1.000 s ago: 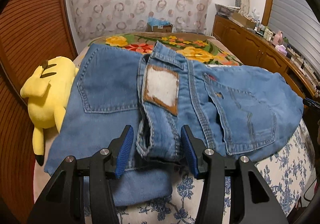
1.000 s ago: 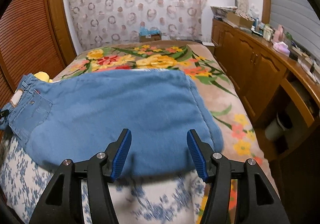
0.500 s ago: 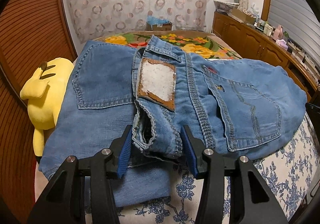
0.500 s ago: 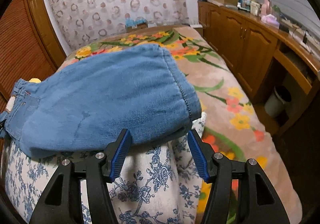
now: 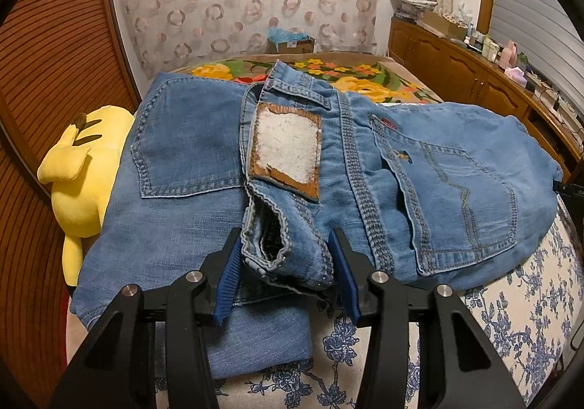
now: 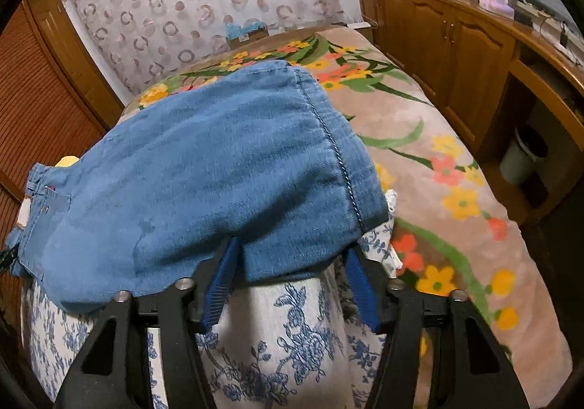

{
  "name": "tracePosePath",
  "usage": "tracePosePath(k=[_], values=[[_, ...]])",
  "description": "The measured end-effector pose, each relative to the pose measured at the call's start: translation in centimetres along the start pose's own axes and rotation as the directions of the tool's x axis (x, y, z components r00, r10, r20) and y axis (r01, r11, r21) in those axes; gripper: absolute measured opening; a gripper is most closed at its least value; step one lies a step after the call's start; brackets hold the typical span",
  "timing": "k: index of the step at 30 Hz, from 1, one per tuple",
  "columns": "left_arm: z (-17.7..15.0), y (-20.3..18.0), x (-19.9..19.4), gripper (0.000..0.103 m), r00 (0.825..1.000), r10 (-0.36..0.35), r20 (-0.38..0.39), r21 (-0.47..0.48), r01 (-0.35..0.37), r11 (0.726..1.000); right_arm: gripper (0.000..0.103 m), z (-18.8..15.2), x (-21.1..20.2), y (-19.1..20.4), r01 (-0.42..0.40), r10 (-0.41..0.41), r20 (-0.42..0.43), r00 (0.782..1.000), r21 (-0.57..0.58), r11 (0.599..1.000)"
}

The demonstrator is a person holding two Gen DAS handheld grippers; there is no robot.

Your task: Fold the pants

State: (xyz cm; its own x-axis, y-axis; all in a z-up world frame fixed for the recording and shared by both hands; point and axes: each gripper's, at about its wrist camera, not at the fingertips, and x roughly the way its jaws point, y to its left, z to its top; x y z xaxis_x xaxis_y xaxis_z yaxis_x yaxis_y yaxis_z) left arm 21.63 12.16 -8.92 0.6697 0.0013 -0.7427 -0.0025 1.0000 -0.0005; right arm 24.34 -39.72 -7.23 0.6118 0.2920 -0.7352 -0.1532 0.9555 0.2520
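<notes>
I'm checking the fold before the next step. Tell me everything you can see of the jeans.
The jeans are light blue denim, lying back side up and folded on a blue-flowered white sheet. Two back pockets show, with a worn brown-edged white patch on the bunched waistband between them. A yellow plush lies against their left side. The left gripper clasps the waistband; the right gripper, its jaws just closing, has the folded leg edge between its pads.

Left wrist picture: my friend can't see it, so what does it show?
Blue jeans lie on a flowery bedsheet, and the left gripper has its jaws on either side of the bunched waistband, which fills the gap between them. A yellow plush toy lies beside the jeans, at the picture's left.
</notes>
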Motion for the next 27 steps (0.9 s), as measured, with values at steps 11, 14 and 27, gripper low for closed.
tracePosePath(k=[11, 14, 27], values=[[0.2, -0.3, 0.1, 0.044, 1.0, 0.005, 0.012, -0.005, -0.005, 1.0, 0.007, -1.2, -1.3, 1.7, 0.061, -0.049, 0.102, 0.994, -0.123, 0.991], [0.1, -0.4, 0.1, 0.04, 1.0, 0.006, 0.015, -0.002, -0.006, 1.0, 0.006, -1.5, -1.9, 1.9, 0.042, -0.024, 0.134, 0.991, -0.133, 0.99], [1.4, -0.9, -2.7, 0.015, 0.995, -0.031, 0.092, 0.008, 0.031, 1.0, 0.005, -2.3, -2.3, 1.4, 0.044, -0.013, 0.18, 0.984, -0.168, 0.985]])
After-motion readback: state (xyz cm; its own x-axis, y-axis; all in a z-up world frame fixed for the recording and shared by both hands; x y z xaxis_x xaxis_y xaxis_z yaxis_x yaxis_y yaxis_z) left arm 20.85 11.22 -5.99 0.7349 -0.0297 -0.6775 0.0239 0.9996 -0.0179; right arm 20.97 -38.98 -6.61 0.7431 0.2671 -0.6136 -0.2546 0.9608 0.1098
